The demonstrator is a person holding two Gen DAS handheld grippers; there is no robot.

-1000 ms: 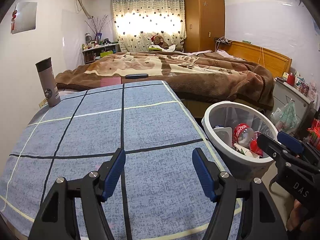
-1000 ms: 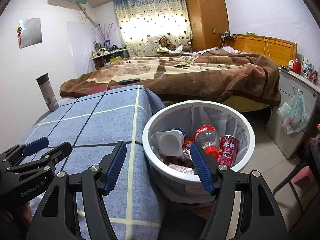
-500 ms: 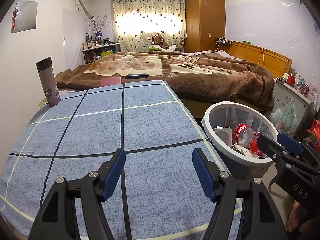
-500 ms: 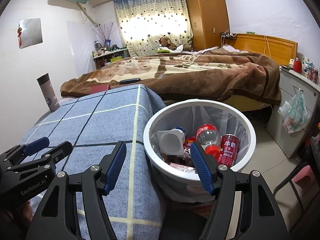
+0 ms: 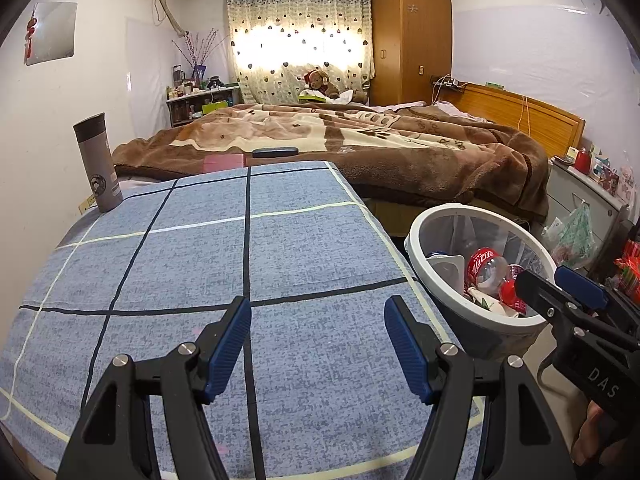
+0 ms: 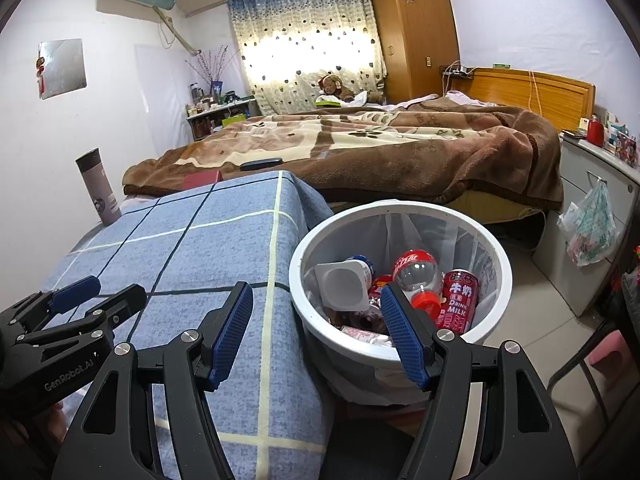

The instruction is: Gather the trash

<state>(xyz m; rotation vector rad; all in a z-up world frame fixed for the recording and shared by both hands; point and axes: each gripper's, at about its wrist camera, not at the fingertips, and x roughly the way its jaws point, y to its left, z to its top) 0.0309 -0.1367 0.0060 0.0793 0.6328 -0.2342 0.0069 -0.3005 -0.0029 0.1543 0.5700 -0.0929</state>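
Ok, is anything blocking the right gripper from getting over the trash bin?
Nothing visible does. The right gripper hangs open and empty just short of the white trash bin, whose mouth is uncovered, with a plastic bottle and a red can lying inside.

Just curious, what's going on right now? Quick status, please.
Both tools open, empty: left tool, right tool. Trash sits in the bin. Only a flask on the tablecloth.

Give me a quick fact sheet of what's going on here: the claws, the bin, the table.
left claw: open, empty, over the blue checked tablecloth
right claw: open, empty, at the bin's near rim
bin: white, lined, beside the table
in bin: plastic bottle, red milk can, white cup
on table: grey flask, upright, far corner
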